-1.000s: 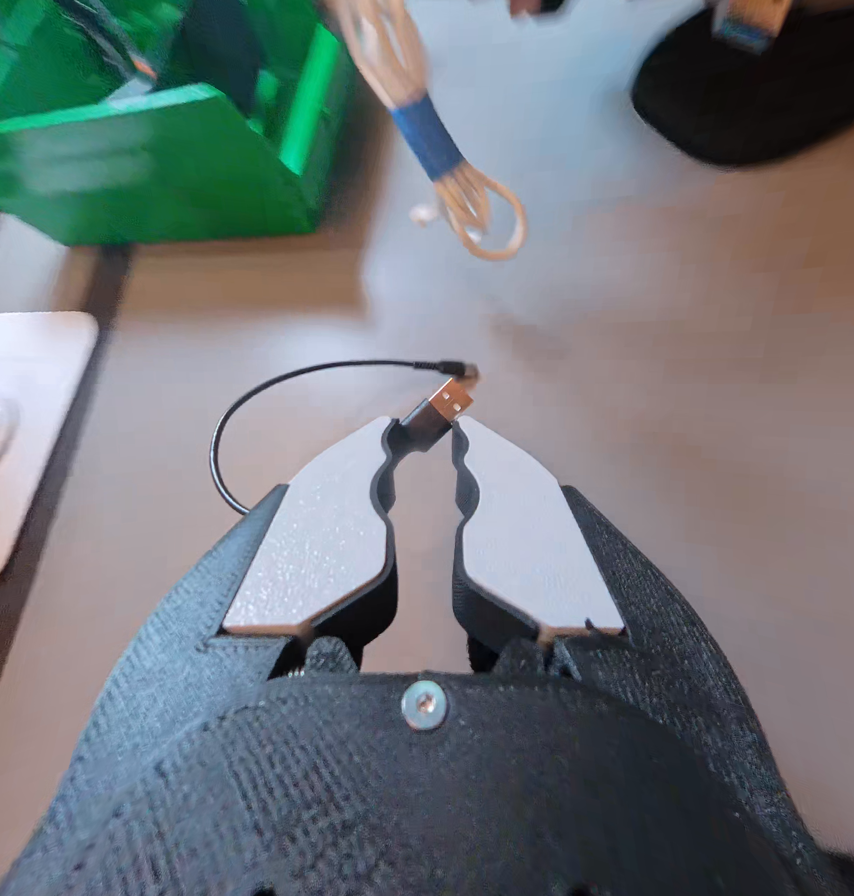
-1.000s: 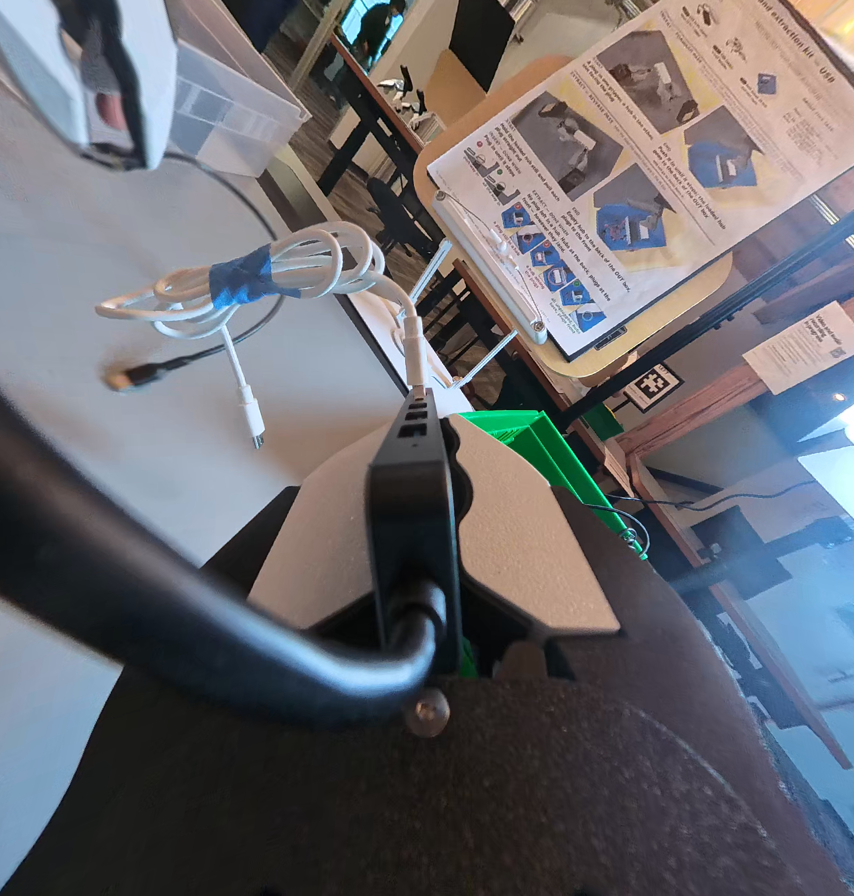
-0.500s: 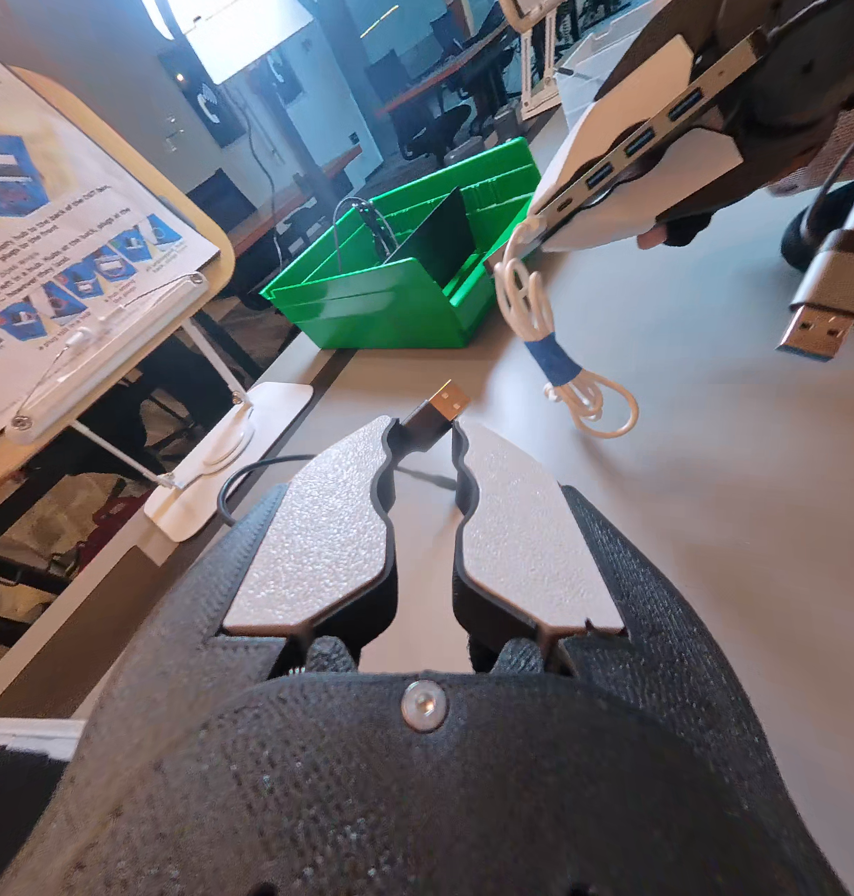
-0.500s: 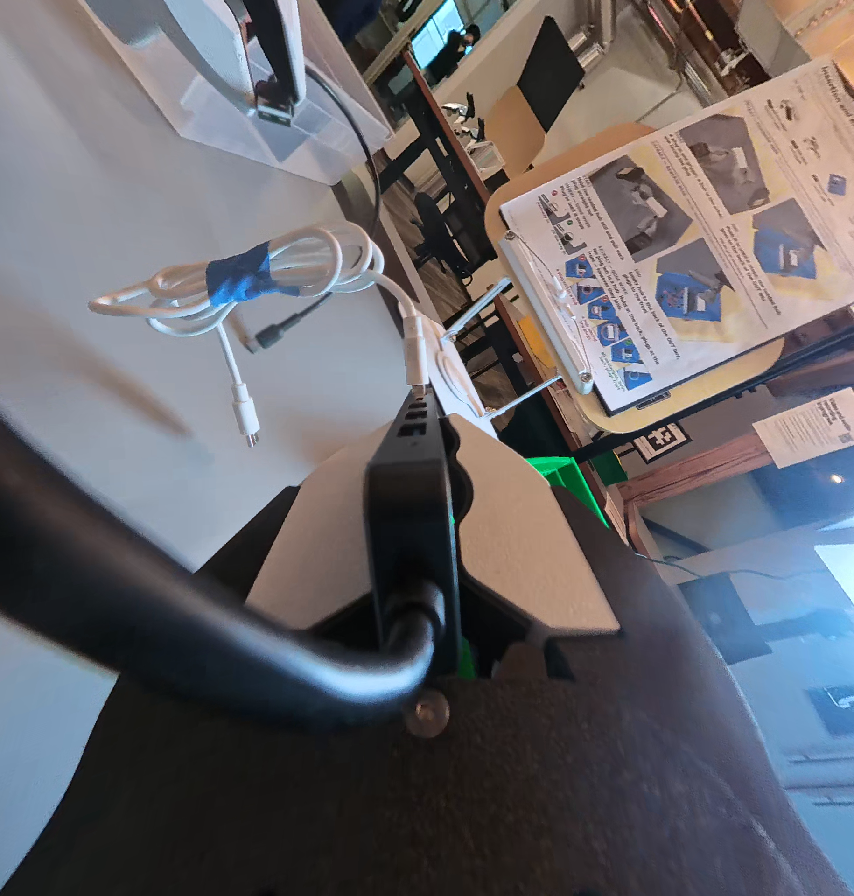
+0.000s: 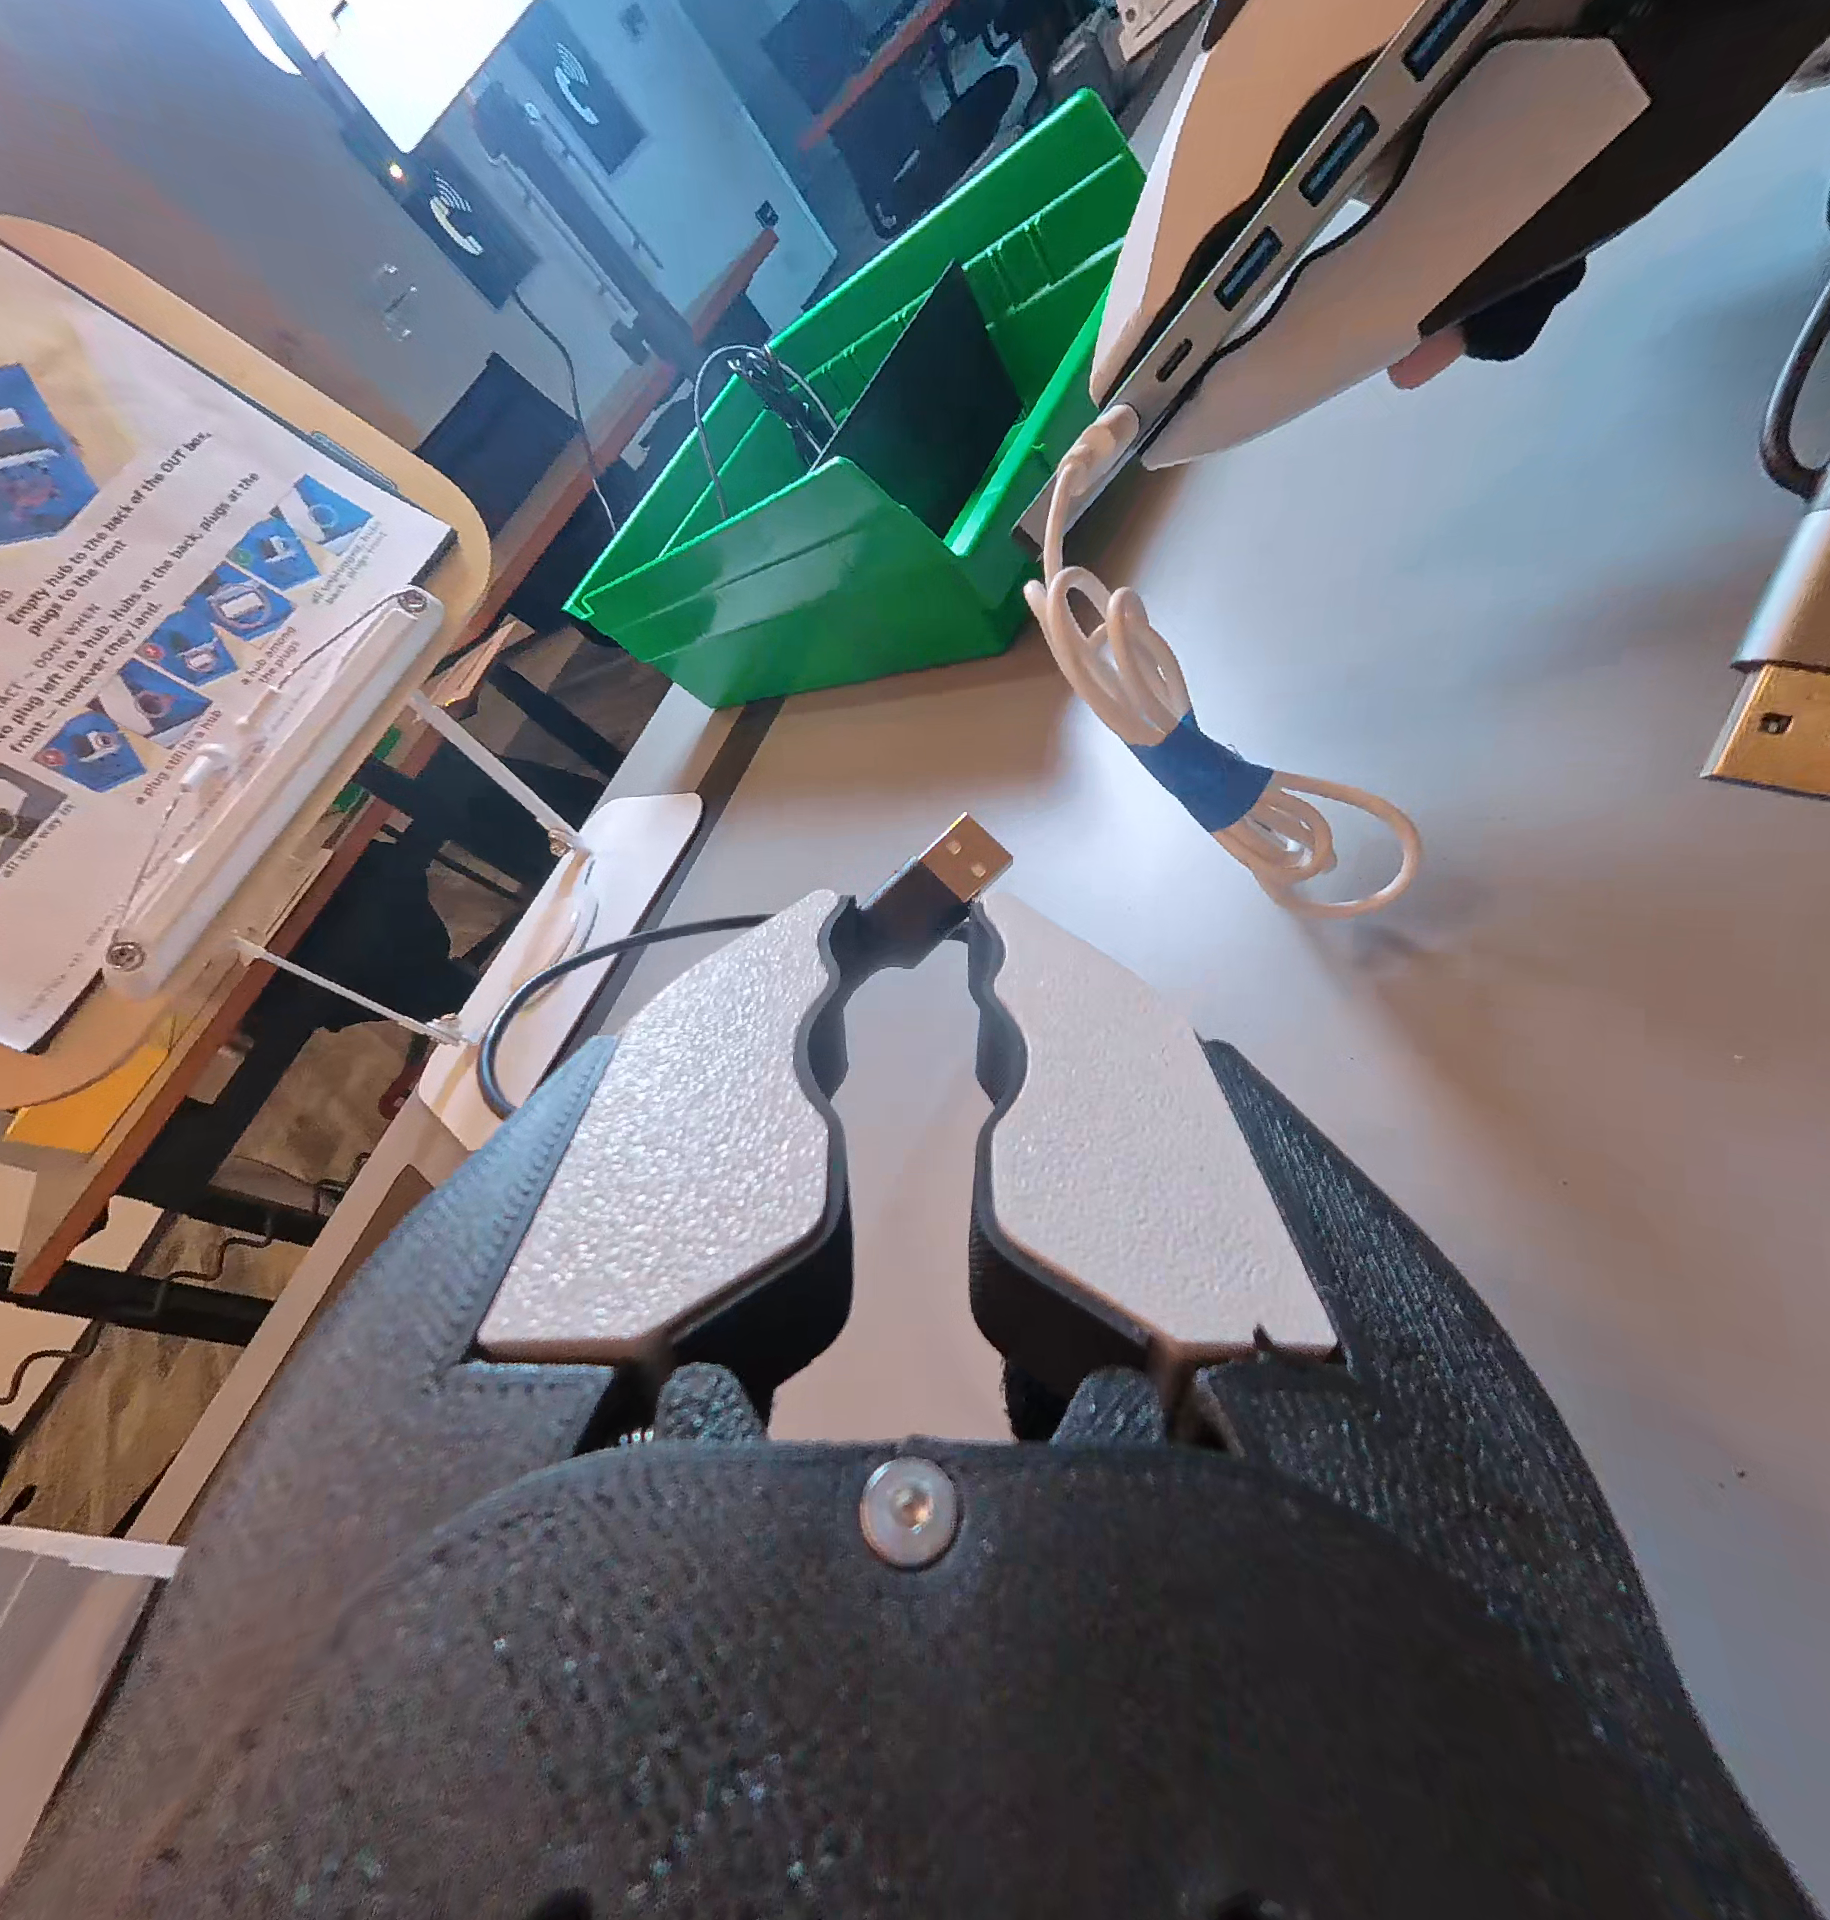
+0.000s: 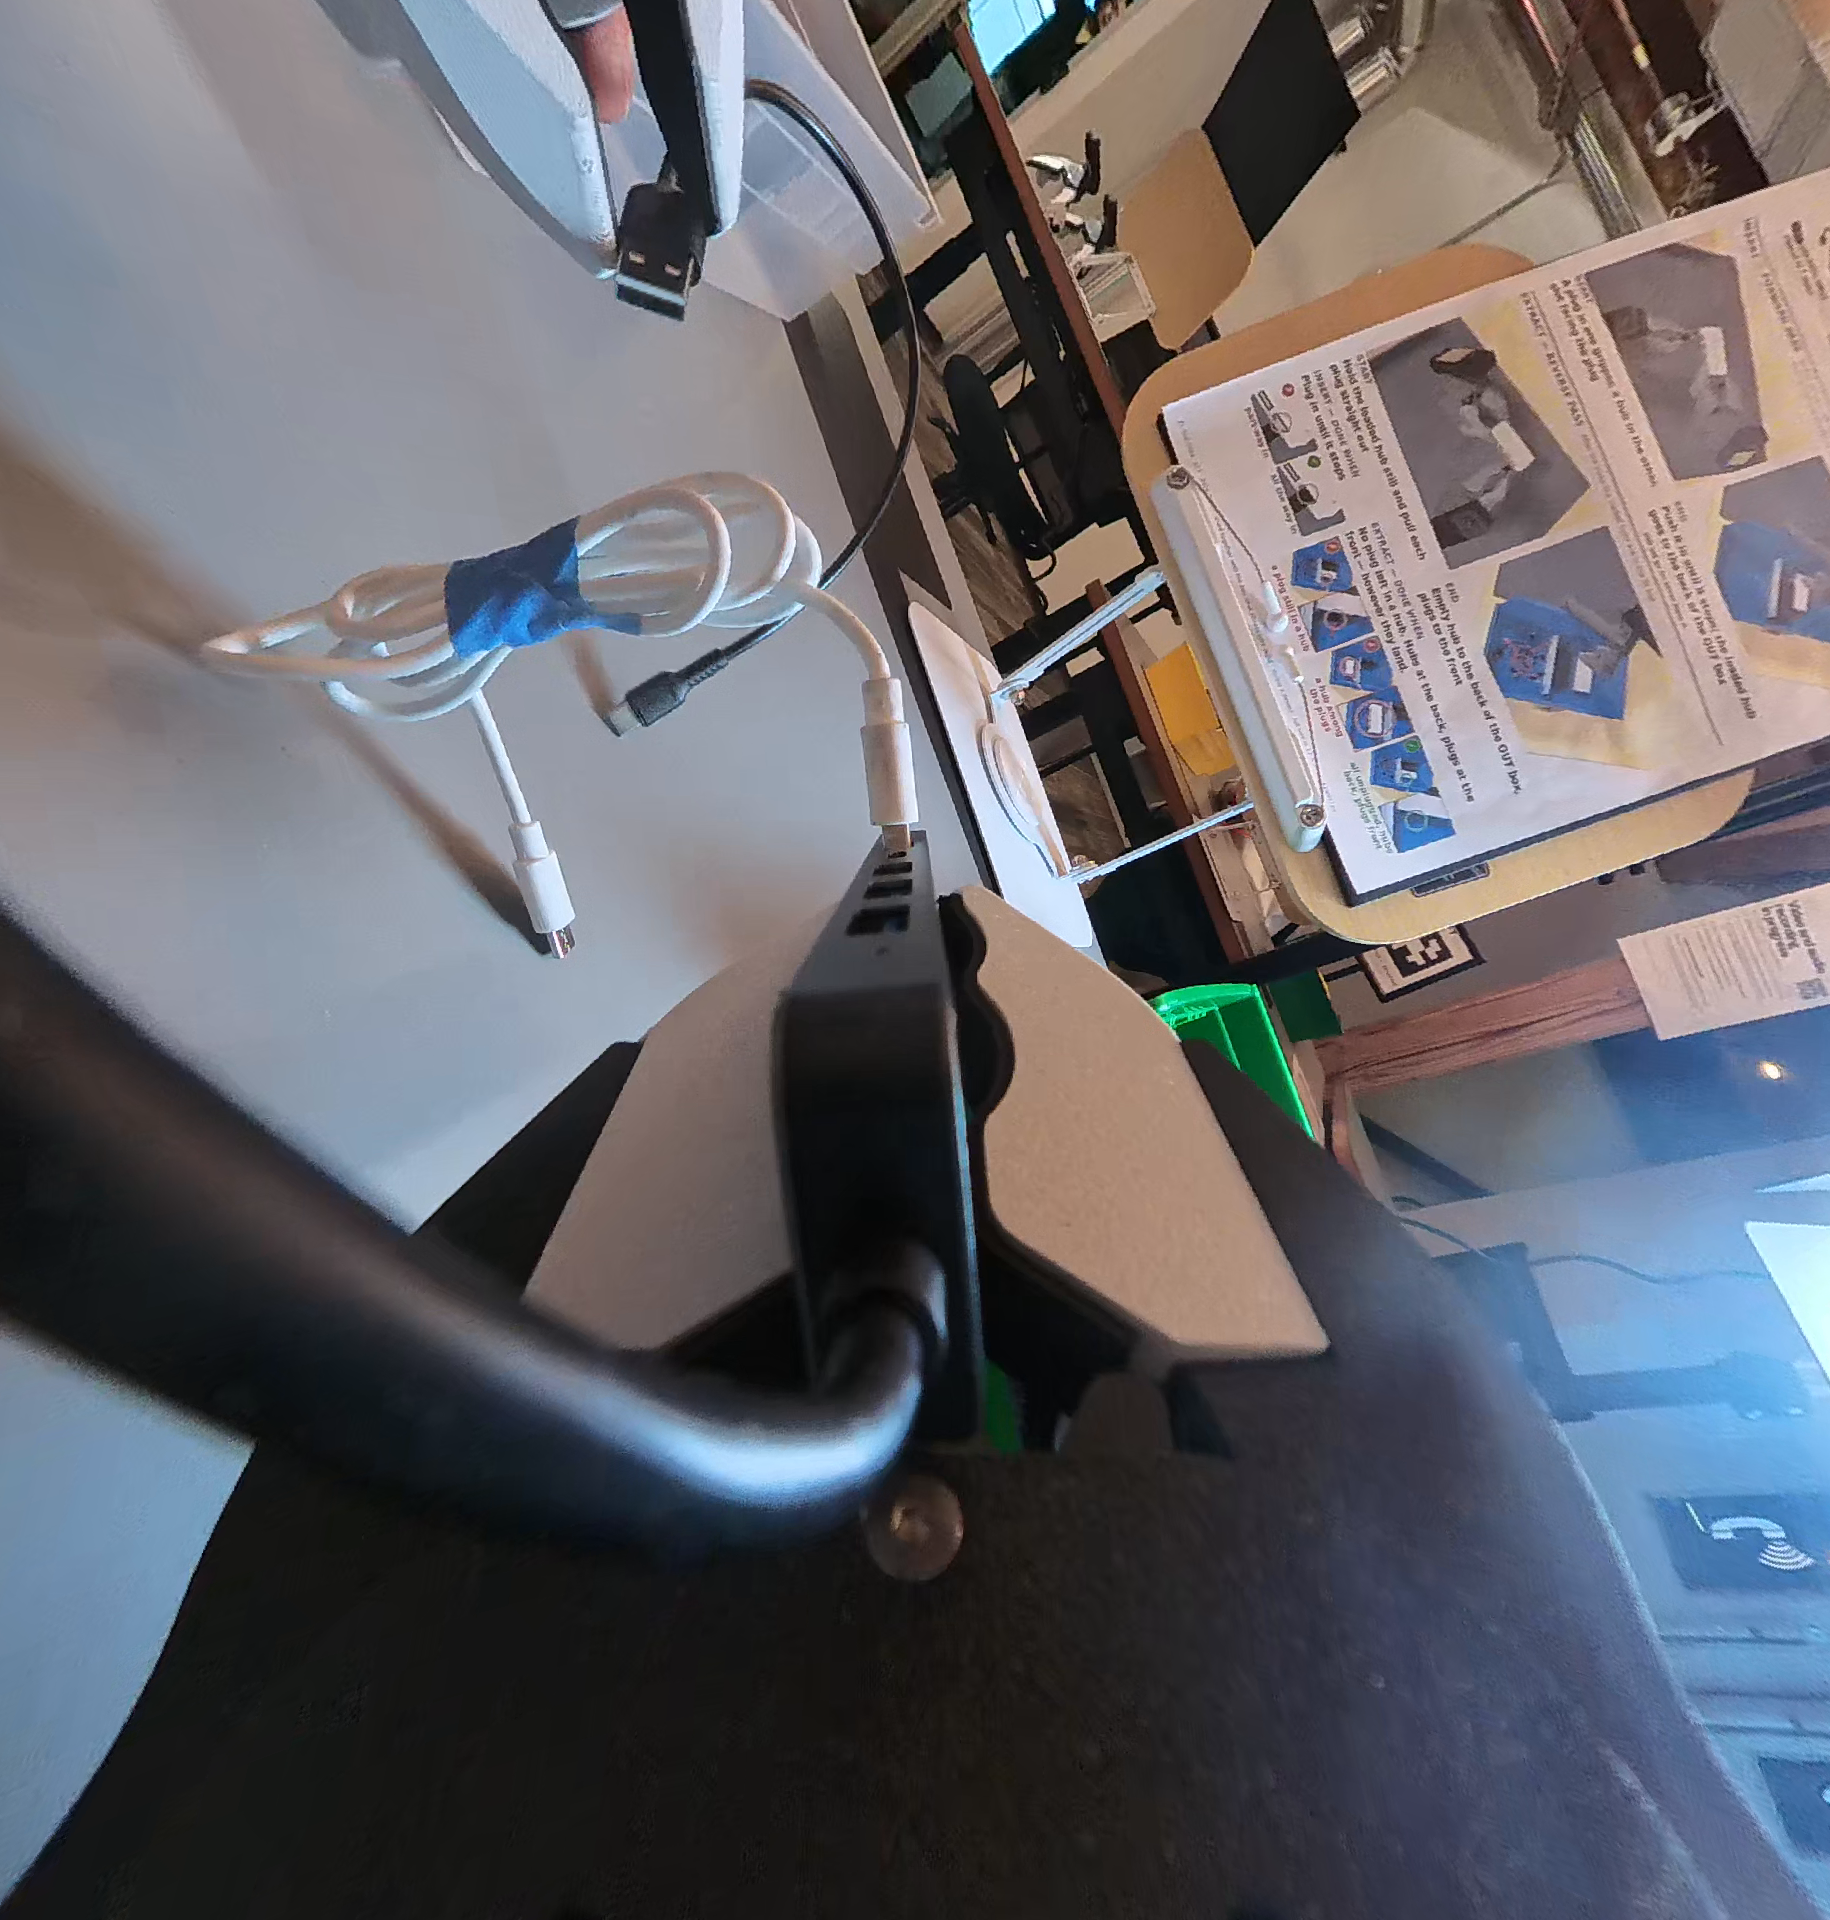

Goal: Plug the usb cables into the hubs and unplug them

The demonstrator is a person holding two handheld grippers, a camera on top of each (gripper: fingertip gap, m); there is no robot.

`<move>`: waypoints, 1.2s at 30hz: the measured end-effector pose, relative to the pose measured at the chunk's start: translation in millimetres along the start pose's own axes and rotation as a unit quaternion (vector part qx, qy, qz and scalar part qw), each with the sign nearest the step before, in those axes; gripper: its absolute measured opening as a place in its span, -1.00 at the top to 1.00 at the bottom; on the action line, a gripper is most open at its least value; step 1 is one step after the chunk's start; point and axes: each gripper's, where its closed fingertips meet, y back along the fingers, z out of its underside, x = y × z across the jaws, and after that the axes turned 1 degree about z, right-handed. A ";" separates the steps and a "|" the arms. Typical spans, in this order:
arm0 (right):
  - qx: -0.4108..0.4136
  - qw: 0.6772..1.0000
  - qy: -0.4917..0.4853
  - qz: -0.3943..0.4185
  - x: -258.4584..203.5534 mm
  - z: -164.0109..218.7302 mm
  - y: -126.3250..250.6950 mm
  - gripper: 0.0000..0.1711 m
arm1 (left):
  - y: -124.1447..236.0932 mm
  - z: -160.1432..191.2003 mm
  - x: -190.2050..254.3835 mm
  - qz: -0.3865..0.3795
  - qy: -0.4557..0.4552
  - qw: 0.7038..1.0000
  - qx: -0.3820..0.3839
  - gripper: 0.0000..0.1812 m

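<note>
My left gripper [image 5: 906, 914] is shut on the black USB-A plug [image 5: 942, 878] of a thin black cable, with the metal tip pointing forward, off the table. It also shows in the right wrist view [image 6: 662, 249], top left. My right gripper [image 6: 869, 935] is shut on a slim dark hub [image 6: 869, 1091] held on edge. In the left wrist view the hub [image 5: 1337, 197] is at the upper right, its blue ports facing my plug, with a gap between them. A white cable bundle with blue tape [image 5: 1202, 774] is plugged into the hub's end [image 6: 885, 748].
The hub's own thick cable [image 6: 371, 1299] loops down to a grey USB-A plug [image 5: 1794, 675] that hangs at the right. A green bin [image 5: 859, 520] stands at the table's far edge. An instruction sheet on a stand [image 5: 111, 623] is at the left. A clear plastic box [image 6: 817, 187] sits behind. My right fingertips sit around 12 centimetres from my left ones.
My left gripper has tilted up from facing the table and carried the black plug towards the hub. The right gripper with the hub is now closer and larger in the left view.
</note>
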 end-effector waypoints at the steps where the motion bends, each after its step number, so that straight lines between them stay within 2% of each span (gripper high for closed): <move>1: 0.000 1.000 0.000 0.000 0.1 -0.1 0.2 0.85 | 0.2 -0.8 0.0 0.002 0.004 1.000 0.006 0.77; 8: 0.013 1.000 -0.013 0.000 0.5 -5.1 1.8 0.85 | 6.6 -11.9 -5.0 0.008 0.047 0.998 0.043 0.77; 14: 0.064 0.994 -0.084 -0.026 -0.9 -23.5 5.7 0.85 | 19.8 -52.5 -8.6 0.020 0.118 0.990 0.078 0.77; 18: 0.076 0.992 -0.095 -0.036 -4.9 -30.9 5.3 0.85 | 24.9 -73.5 -2.3 0.016 0.096 0.991 0.088 0.77; 23: 0.068 0.994 -0.075 -0.040 -11.6 -31.6 3.1 0.84 | 18.7 -71.2 15.2 0.060 0.126 0.986 0.089 0.77; 28: 0.062 0.996 -0.059 -0.037 -13.3 -31.5 2.6 0.85 | 19.5 -70.6 20.1 0.139 0.241 0.951 0.131 0.77; 31: 0.060 0.996 -0.055 -0.035 -12.6 -30.7 2.9 0.85 | 20.0 -67.9 16.5 0.158 0.282 0.936 0.143 0.77; 34: 0.060 0.996 -0.056 -0.028 -7.8 -29.5 4.7 0.85 | 24.4 -67.8 6.5 0.155 0.278 0.937 0.146 0.77; 36: 0.060 0.996 -0.061 -0.019 -0.4 -28.3 7.0 0.85 | 34.8 -71.8 1.2 0.179 0.250 0.943 0.131 0.77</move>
